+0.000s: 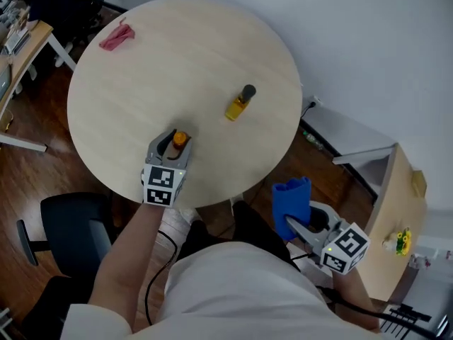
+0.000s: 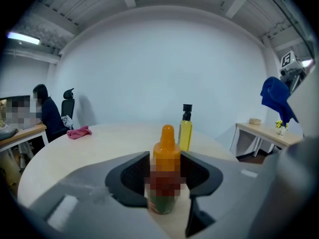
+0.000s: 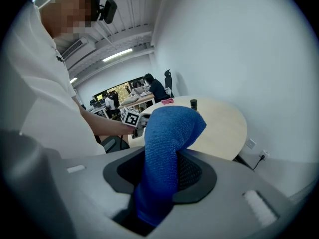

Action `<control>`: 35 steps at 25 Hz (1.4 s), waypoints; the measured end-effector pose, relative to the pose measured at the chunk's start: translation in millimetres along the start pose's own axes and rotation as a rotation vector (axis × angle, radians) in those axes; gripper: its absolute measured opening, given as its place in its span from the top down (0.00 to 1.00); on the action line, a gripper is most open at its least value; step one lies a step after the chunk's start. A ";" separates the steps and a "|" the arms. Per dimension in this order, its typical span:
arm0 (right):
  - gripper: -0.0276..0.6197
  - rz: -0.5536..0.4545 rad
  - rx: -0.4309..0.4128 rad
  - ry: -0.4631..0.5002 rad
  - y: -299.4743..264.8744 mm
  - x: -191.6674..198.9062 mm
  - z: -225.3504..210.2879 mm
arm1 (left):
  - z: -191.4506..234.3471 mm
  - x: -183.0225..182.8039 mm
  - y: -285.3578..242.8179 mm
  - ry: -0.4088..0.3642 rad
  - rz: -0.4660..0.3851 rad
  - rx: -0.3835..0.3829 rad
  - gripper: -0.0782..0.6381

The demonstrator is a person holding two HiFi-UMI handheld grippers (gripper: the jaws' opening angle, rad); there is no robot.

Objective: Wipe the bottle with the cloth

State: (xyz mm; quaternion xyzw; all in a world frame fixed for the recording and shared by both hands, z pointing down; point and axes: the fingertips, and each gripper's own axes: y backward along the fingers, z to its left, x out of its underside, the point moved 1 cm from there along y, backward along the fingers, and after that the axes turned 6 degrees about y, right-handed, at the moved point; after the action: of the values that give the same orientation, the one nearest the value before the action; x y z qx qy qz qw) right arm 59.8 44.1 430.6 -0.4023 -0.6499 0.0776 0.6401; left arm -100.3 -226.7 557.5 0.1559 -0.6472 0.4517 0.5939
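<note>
Round light-wood table (image 1: 141, 76) carrying three things. Crumpled pink cloth (image 1: 117, 36) lying near far left edge. Clear plastic bottle of yellow liquid with black cap (image 1: 240, 103) standing upright right of centre, well apart from pink cloth. Small bottle with orange cap (image 1: 179, 142) standing upright close to near edge, base appearing to be sitting on tabletop. Rest of tabletop showing bare wood.

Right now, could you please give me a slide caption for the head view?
Left tool grips an orange-capped bottle standing on the round table; right tool holds a blue cloth off its edge.
</note>
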 end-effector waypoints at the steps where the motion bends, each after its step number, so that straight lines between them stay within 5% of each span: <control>1: 0.72 0.001 0.014 -0.008 5.6 2.7 3.2 | -0.9 0.7 -1.1 -0.003 0.002 0.001 0.60; 7: 0.72 -0.002 0.026 -0.019 23.1 12.6 8.5 | -8.0 -15.5 23.0 -0.057 -0.061 -0.051 0.48; 17: 0.72 -0.101 -0.087 0.078 73.6 50.6 -6.4 | -77.1 -38.4 169.6 -0.003 -0.152 -0.196 0.51; 24: 0.72 -0.152 -0.120 0.170 173.4 122.1 -26.3 | -224.2 -21.3 245.2 0.144 -0.162 -0.281 0.55; 30: 0.72 -0.193 -0.152 0.151 240.1 170.6 -27.1 | -335.8 -31.5 279.3 0.122 -0.134 -0.249 0.59; 35: 0.72 -0.234 -0.140 0.107 275.3 195.5 -22.8 | -389.5 -45.0 284.2 0.078 -0.168 -0.194 0.59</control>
State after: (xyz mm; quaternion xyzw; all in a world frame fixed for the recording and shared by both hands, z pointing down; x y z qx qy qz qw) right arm 224.9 339.1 415.3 -0.3711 -0.6611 -0.0644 0.6489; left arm -54.5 212.6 358.8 0.1336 -0.6490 0.3415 0.6665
